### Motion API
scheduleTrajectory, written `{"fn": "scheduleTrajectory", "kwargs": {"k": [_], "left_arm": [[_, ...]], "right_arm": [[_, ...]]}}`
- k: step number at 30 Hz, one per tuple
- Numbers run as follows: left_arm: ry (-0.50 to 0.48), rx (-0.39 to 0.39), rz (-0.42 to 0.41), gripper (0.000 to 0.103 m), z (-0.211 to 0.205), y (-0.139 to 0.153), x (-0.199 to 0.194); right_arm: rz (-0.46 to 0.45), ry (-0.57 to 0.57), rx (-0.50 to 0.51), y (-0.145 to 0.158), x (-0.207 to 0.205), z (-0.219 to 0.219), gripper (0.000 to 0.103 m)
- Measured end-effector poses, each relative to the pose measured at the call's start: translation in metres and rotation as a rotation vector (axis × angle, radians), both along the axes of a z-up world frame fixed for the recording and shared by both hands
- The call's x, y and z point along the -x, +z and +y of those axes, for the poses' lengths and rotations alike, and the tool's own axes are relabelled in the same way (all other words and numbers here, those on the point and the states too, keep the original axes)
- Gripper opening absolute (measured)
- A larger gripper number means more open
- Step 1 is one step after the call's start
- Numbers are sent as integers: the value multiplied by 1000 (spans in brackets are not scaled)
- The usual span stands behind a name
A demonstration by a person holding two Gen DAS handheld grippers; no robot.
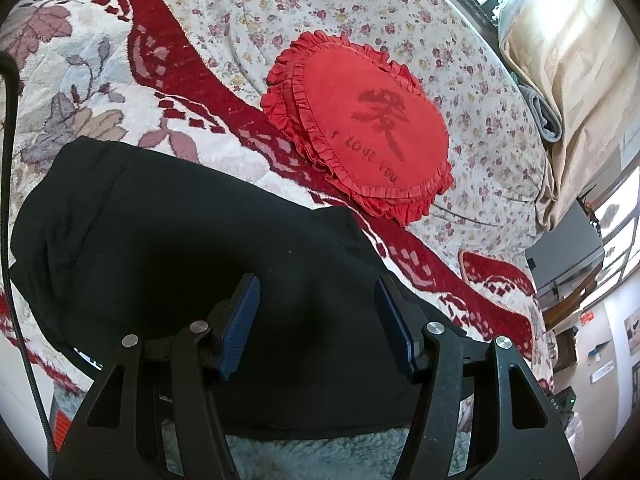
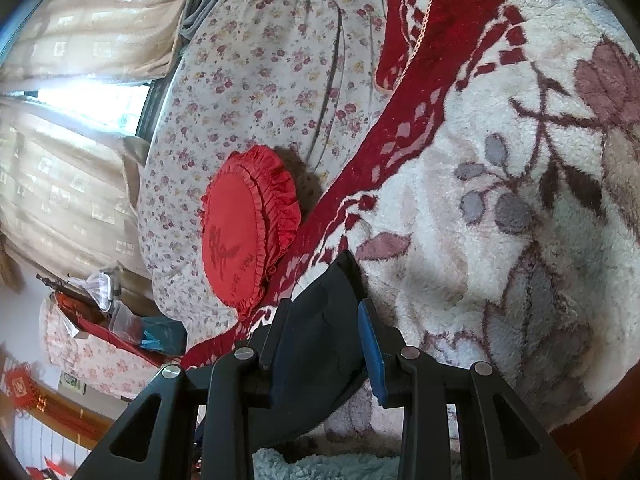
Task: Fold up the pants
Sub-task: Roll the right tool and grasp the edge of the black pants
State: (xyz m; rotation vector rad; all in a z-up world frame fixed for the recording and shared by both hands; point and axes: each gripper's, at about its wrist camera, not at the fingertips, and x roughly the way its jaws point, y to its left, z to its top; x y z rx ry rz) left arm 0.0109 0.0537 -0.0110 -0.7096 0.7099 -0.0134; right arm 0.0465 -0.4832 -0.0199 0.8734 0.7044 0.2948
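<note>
Lying bunched on the floral fleece blanket [image 1: 92, 80], the black pants [image 1: 168, 248] spread beneath the left gripper [image 1: 316, 320], jaws parted, ungrasping. The right gripper [image 2: 320, 344] straddles their edge, jaws parted. A red heart cushion [image 1: 360, 120] sits at one o'clock.

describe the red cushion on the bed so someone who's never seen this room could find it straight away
Start at the bed's fleecy white blanket with its dark red border, then look to where it meets the small-flowered quilt. The red cushion lies there on the quilt, beyond the black pants. It is the only plain bright red thing, heart-shaped, frilled all round, with "I LOVE YOU" on its face.
</note>
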Motion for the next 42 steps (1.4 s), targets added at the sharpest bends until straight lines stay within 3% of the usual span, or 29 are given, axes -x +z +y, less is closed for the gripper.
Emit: {"fn": "scheduleTrajectory", "kwargs": {"k": [4, 8, 12, 13, 18, 28, 33, 35, 37, 42], "left_arm": [[3, 11, 9, 58, 4, -2, -1], [1, 13, 9, 58, 5, -3, -1], [-1, 11, 6, 58, 5, -3, -1], [-2, 12, 6, 58, 5, -4, -1], [-1, 16, 11, 58, 5, -5, -2], [-3, 13, 17, 58, 1, -5, -5], [-4, 13, 18, 58, -1, -6, -6], [0, 21, 20, 58, 0, -7, -7], [-1, 23, 21, 58, 0, -8, -7], [29, 55, 5, 58, 8, -9, -2]], "right_arm": [[4, 22, -31, 0, 1, 2, 32], [34, 47, -179, -11, 5, 2, 36], [98, 22, -319, -34, 12, 1, 56], [113, 14, -334, -39, 14, 0, 57], [141, -3, -336, -58, 9, 1, 57], [134, 109, -337, -79, -37, 16, 57], [101, 135, -302, -77, -41, 21, 50], [121, 128, -284, -80, -40, 20, 40], [149, 115, -285, -86, -40, 17, 24], [159, 105, -297, -91, -39, 14, 18]]}}
